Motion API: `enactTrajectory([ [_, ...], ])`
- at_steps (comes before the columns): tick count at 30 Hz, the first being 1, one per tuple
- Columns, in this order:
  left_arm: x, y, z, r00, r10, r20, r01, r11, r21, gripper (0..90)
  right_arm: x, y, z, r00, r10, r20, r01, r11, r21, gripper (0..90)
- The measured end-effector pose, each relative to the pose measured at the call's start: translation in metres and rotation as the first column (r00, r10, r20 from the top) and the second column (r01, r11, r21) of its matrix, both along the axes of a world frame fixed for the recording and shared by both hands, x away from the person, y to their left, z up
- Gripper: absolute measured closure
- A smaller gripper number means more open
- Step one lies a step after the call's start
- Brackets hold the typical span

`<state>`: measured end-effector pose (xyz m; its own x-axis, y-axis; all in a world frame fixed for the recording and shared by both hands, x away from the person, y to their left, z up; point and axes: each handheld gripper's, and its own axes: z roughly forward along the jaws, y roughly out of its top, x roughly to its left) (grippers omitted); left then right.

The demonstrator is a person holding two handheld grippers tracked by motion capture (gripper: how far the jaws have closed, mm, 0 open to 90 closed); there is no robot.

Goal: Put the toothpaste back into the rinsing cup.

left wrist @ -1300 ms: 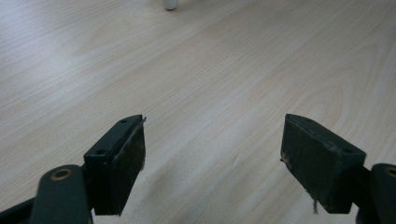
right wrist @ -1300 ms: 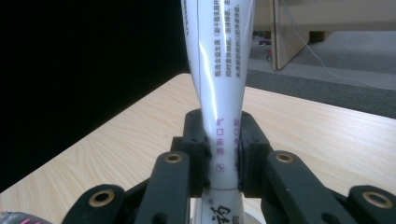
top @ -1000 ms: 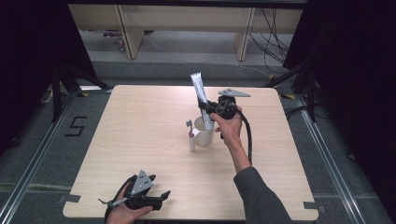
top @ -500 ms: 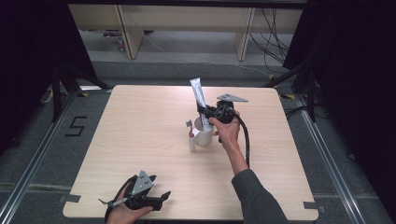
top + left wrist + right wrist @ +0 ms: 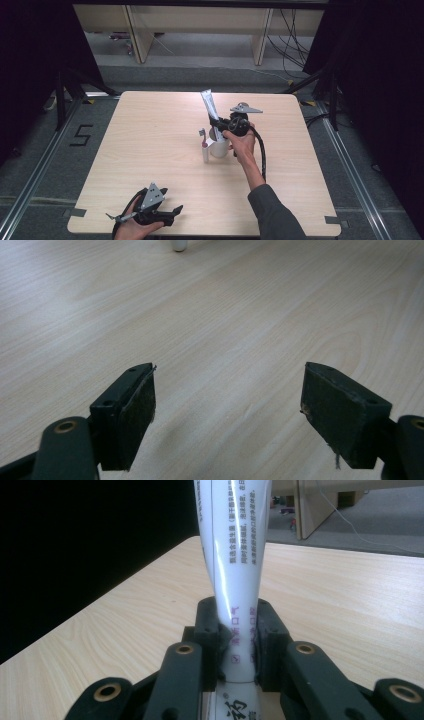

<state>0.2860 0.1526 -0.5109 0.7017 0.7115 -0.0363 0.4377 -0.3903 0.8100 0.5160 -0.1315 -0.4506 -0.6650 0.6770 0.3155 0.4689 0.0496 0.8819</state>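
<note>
Table (image 5: 150, 135), cup (image 5: 218, 148), toothbrush (image 5: 204, 146) beside.

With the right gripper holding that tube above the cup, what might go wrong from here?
The right gripper pinches the toothpaste tube low down, so the tall free end could swing or slip. The white cup just below looks light; a knock might tip it. The toothbrush standing beside the cup could fall too.
</note>
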Motion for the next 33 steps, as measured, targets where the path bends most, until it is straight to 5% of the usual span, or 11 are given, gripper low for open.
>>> enactTrajectory([
  [9, 0.001, 0.002, 0.001, 0.9999, -0.011, 0.002, 0.011, 0.9990, 0.043, 21.5, -0.006, -0.005, -0.003, 0.9997, 0.019, 0.012, -0.019, 0.9998, -0.002, 76.8],
  [12, 0.001, 0.001, 0.000, 1.0000, -0.009, -0.001, 0.009, 0.9997, 0.021, 21.6, -0.008, -0.007, -0.003, 0.9998, 0.018, 0.012, -0.018, 0.9998, 0.005, 76.7],
  [14, 0.000, 0.001, 0.000, 0.9999, -0.012, -0.004, 0.012, 0.9996, 0.025, 21.5, -0.007, -0.010, -0.004, 0.9991, 0.020, 0.038, -0.020, 0.9996, -0.018, 76.7],
  [18, 0.000, 0.001, 0.000, 0.9999, -0.012, -0.002, 0.012, 0.9996, 0.026, 21.6, -0.014, -0.010, -0.003, 0.9996, 0.025, 0.010, -0.025, 0.9994, -0.022, 76.7],
  [19, 0.000, 0.001, 0.000, 1.0000, -0.010, -0.001, 0.010, 0.9996, 0.026, 21.6, -0.014, -0.011, -0.004, 0.9983, 0.036, 0.046, -0.035, 0.9987, -0.038, 76.7],
  [22, 0.000, 0.001, 0.000, 1.0000, -0.007, 0.001, 0.007, 0.9996, 0.027, 21.6, -0.020, -0.012, -0.002, 0.9983, 0.046, 0.035, -0.044, 0.9976, -0.053, 76.7],
  [25, 0.000, 0.000, 0.000, 0.9999, -0.010, 0.000, 0.010, 0.9996, 0.026, 21.5, -0.020, -0.015, -0.002, 0.9948, 0.074, 0.070, -0.068, 0.9939, -0.087, 76.4],
  [26, 0.000, 0.000, 0.000, 1.0000, -0.008, 0.001, 0.008, 0.9996, 0.027, 21.6, -0.023, -0.015, -0.002, 0.9970, 0.065, 0.043, -0.060, 0.9934, -0.098, 76.2],
  [32, 0.000, 0.001, 0.000, 1.0000, -0.009, -0.001, 0.009, 0.9997, 0.024, 21.5, -0.025, -0.018, -0.008, 0.9976, 0.056, 0.041, -0.051, 0.9908, -0.126, 70.6],
  [33, 0.000, 0.000, 0.000, 1.0000, -0.010, 0.001, 0.010, 0.9996, 0.025, 21.5, -0.024, -0.020, -0.009, 0.9952, 0.055, 0.081, -0.043, 0.9890, -0.142, 71.2],
])
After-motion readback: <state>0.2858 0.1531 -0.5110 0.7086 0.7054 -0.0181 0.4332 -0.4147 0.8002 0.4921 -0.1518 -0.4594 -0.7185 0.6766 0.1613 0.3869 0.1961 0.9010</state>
